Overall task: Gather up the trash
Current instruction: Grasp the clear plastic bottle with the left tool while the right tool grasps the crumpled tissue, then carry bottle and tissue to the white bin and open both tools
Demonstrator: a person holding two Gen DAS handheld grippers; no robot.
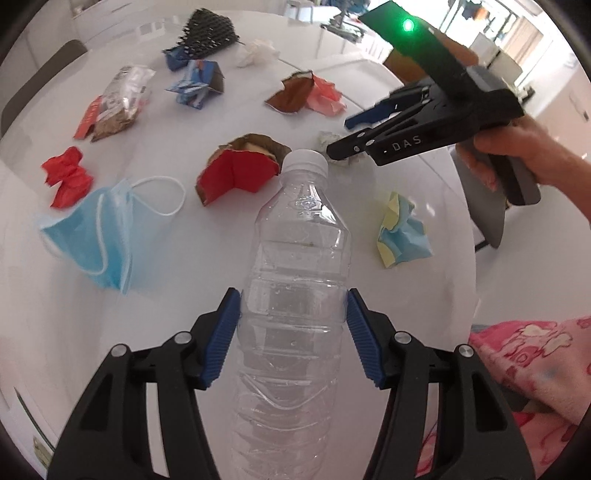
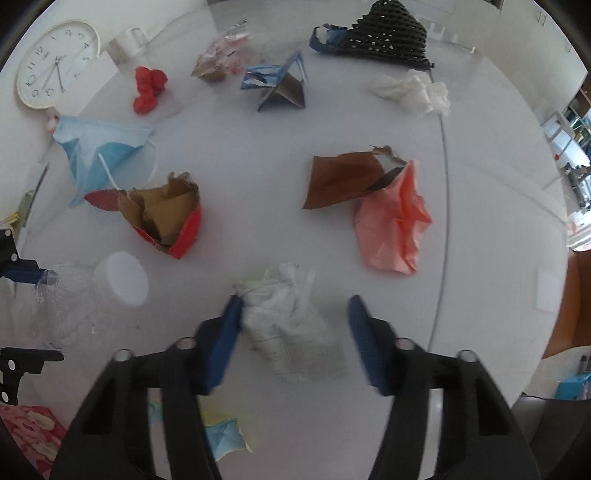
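Observation:
My left gripper (image 1: pixel 293 319) is shut on a clear plastic bottle (image 1: pixel 295 266) with a white cap, its blue pads pressing the bottle's sides; the bottle also shows at the left of the right wrist view (image 2: pixel 74 302). My right gripper (image 2: pixel 295 325) is open, its jaws on either side of a crumpled white paper wad (image 2: pixel 291 325) on the white table (image 2: pixel 258 147); the left pad touches it. In the left wrist view the right gripper (image 1: pixel 343 134) hovers over that wad (image 1: pixel 328 138).
Scattered trash lies on the table: blue face mask (image 1: pixel 96 232), red paper ball (image 1: pixel 66 177), torn red-brown box (image 1: pixel 240 166), blue-yellow paper (image 1: pixel 400 229), pink paper with brown card (image 2: pixel 391 221), blue carton (image 2: pixel 277 81), snack wrapper (image 1: pixel 118 103), black mesh (image 2: pixel 388 33), white tissue (image 2: pixel 417 92). A wall clock (image 2: pixel 55 62) stands at the table's edge.

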